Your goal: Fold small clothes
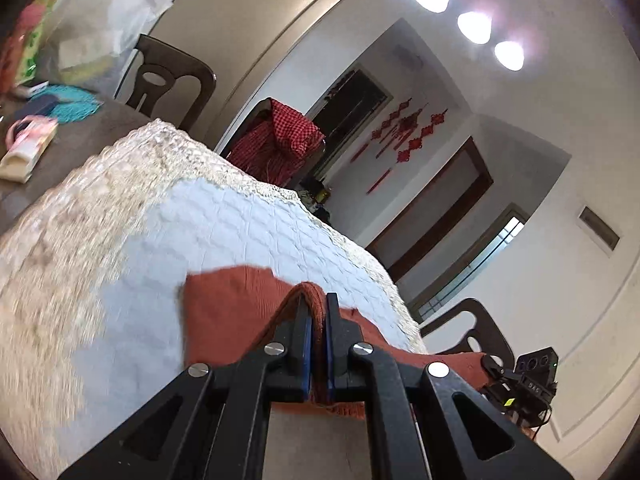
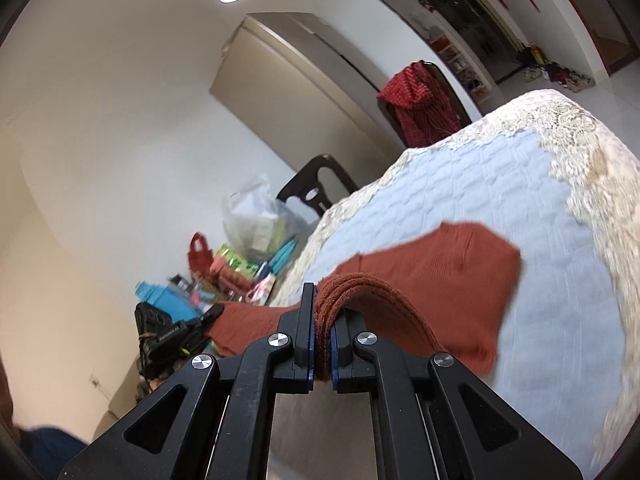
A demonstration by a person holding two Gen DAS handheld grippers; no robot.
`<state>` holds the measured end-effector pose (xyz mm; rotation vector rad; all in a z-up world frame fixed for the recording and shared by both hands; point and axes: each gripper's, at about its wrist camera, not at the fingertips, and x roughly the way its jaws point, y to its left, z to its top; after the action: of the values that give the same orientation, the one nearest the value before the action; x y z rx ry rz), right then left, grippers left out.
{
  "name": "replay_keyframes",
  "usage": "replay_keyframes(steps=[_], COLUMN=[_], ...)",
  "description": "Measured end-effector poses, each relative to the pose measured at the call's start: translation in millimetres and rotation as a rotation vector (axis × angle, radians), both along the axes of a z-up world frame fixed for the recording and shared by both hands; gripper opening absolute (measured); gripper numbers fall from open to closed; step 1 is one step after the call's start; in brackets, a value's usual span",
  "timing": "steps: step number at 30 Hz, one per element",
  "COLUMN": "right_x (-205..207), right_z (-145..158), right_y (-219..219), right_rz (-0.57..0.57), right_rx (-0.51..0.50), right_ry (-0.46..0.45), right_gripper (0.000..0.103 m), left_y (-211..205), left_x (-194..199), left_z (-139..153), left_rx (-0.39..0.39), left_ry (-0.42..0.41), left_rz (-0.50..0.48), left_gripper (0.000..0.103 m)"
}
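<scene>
— Where pinched between the blue pads, bunched into thick ribbed folds: rust-red knit garment, clamped by the left gripper at one edge.
— Same on the other side? Clamped by the right gripper too, jaws pressed tight on a stack of hem layers.
— Stretched between the two tools, then. Draped forward from each pinch, far part hanging over the pale blue quilted cover, blurred at its edges.
— Raised off the cover or touching it?
— Cannot tell for the far end; near part clearly lifted at the jaws.
— And the surface?
— Quilted blue middle, cream lace border round the outside, spread over a dark table.
— Beyond it?
— Dark chair at the far left, another chair draped with a red checked cloth at the far end. Clutter of bags and packets on the left. White walls, red knot hangings, three ceiling lamps lit.
</scene>
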<state>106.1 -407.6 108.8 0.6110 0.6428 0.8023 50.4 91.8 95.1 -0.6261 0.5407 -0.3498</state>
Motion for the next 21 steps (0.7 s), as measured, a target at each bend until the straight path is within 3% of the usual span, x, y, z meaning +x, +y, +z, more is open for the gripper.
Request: replay_keyframes(steps=[4,9,12,19,21], right_x=[48.6,104.7,120.3,140.6,144.7], right_z=[-8.2,-54.4,-79.7,-93.6,-95.9], right_y=[3.5,9.1,12.5,4.3,2.8], right_rz=[-0.017,-0.062,-0.066,-0.113,-0.136], right_rx=[0.019,-0.014,-0.033,-0.018,-0.013], right_ry=[0.072,0.255,0.338,0.424,0.444], right_gripper=[0.005,0.005,0.005,0.008,0.025], left_y=[-6.3,-6.8,-5.9,-8.3,-7.2], left_x=[55.9,108.7,120.4,132.1,133.3], left_z=[-10.7,-66.5,-88.7,-93.6,-90.6], left_rx=[0.026,0.04,0.05,0.02,0.012], left_ry=[0.08,0.283,0.357,0.402,0.394], left_rz=[0.002,0.024,0.026,0.006,0.01], left_gripper=[0.007,0.007,0.007,0.01,0.021])
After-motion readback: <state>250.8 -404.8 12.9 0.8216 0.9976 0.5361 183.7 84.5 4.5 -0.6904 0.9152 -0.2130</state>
